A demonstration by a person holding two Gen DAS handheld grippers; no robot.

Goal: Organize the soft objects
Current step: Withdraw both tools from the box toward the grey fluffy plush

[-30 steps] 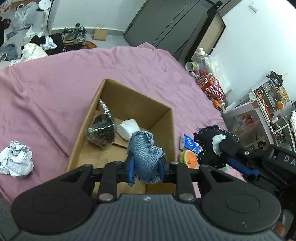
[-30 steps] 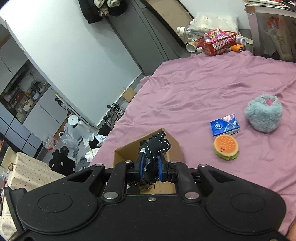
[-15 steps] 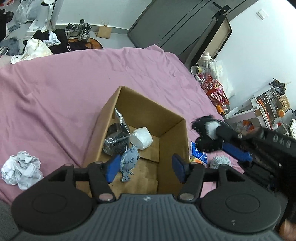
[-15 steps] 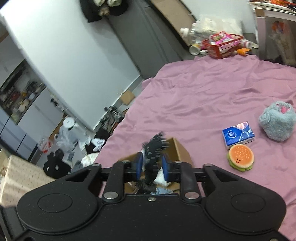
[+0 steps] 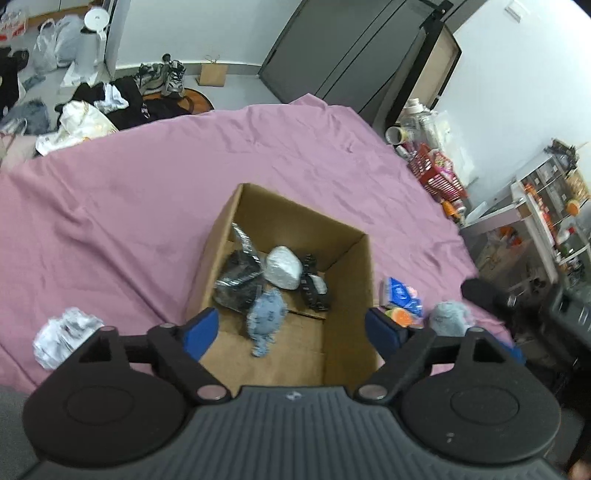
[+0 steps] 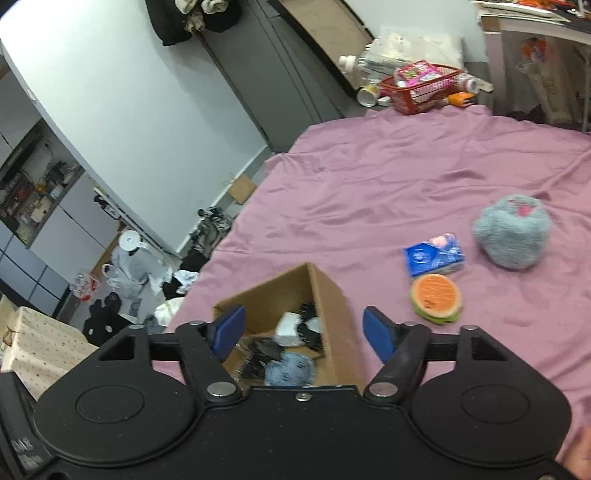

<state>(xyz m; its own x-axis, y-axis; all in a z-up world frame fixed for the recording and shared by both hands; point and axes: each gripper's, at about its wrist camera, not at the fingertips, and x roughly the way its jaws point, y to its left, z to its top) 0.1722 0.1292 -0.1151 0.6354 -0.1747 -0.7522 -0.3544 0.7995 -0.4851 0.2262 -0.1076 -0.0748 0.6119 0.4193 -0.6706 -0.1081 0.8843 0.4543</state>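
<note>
The blue denim piece (image 5: pixel 266 317) lies in the cardboard box (image 5: pixel 349 291) at the frame's middle, between the wide-open fingers of the left hand-held gripper (image 5: pixel 293 328). The black stitched toy (image 5: pixel 314 286) lies beside it. The right hand-held gripper (image 6: pixel 301 328) is wide open too, holding nothing, over the box on the pink bed (image 6: pixel 388 177).

Right gripper (image 6: pixel 301 330) spread wide over cardboard box (image 6: pixel 332 306), blurred soft items inside — possibly denim (image 6: pixel 290 371)

Pale walls (image 5: pixel 184 33), dark grey wardrobe doors (image 5: pixel 332 48), clothes-strewn grey floor (image 5: pixel 48 85), mauve bedsheet (image 5: pixel 110 221).
</note>
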